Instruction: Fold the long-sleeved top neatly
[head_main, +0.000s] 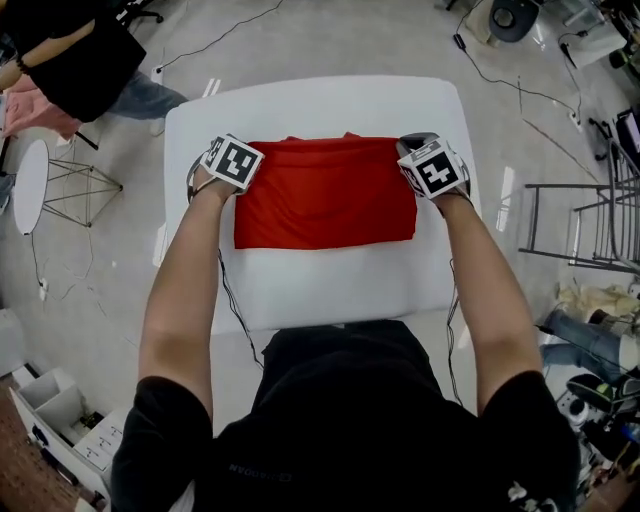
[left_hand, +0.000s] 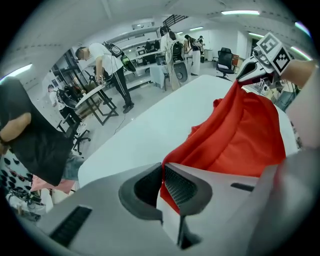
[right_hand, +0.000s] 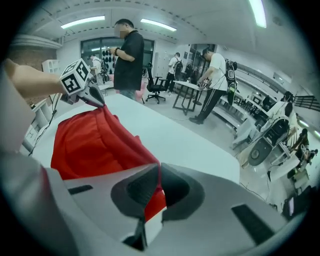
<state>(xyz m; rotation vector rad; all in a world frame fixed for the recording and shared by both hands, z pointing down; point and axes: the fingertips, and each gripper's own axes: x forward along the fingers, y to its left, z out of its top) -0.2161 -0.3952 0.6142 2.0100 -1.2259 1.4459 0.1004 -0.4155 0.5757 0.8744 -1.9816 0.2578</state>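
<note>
- Reaching forward with 2 bare forearms (head_main: 185, 290), 1 toward each far corner of the red top (head_main: 325, 195), both pitched steeply down.
- Holding with the left gripper (head_main: 232, 163) at the top's 10 o'clock corner and with the right gripper (head_main: 433, 168) at its 2 o'clock corner.
- Pinched nearly closed on a thin edge of red cloth at the left, as seen in the left gripper view.
- Likewise narrow and clamped on a red fold at the right, as seen in the right gripper view.
- Lying as 1 wide rectangle on the white table (head_main: 330, 105), nearer the 12 o'clock edge, with the far edge lifted between the 2 grips.
- Counted: 2 grippers, 2 marker cubes (head_main: 240, 160), 1 top, 1 table.
- Hidden in the head view under the cubes: both sets of fingertips and most of each hand.
- No telling where the sleeves or collar lie within the folded cloth.
- Cut off at 10 o'clock of the head view: 1 bystander in black (head_main: 75, 55); several more people far back in the gripper views, too small to count.
</note>
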